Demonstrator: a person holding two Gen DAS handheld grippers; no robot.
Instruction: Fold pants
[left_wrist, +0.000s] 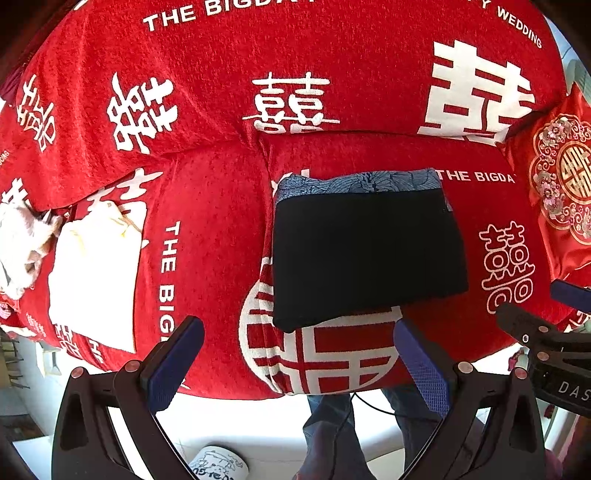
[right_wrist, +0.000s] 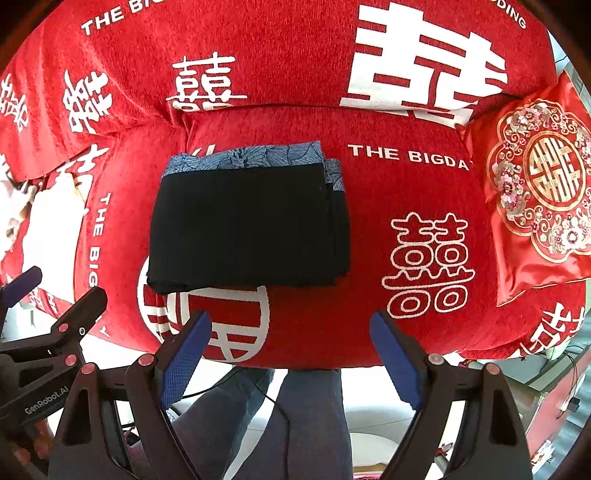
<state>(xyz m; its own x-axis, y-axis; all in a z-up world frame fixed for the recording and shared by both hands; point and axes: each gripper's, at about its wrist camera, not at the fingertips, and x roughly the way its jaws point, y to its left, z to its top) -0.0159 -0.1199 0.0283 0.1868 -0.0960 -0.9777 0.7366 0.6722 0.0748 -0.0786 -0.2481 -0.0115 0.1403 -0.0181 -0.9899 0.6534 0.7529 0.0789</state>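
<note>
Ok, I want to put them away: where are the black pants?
The black pants lie folded on the red sofa seat, mid-view, left of the embroidered cushion.

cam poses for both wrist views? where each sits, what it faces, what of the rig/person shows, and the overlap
Left wrist: above the sofa's front edge, facing down at the folded pants; open left gripper, person's legs, right gripper at right edge.
Right wrist: same height, further right, facing down; open right gripper, legs, left gripper at left edge.
Shared: pants, sofa cover, embroidered cushion.
</note>
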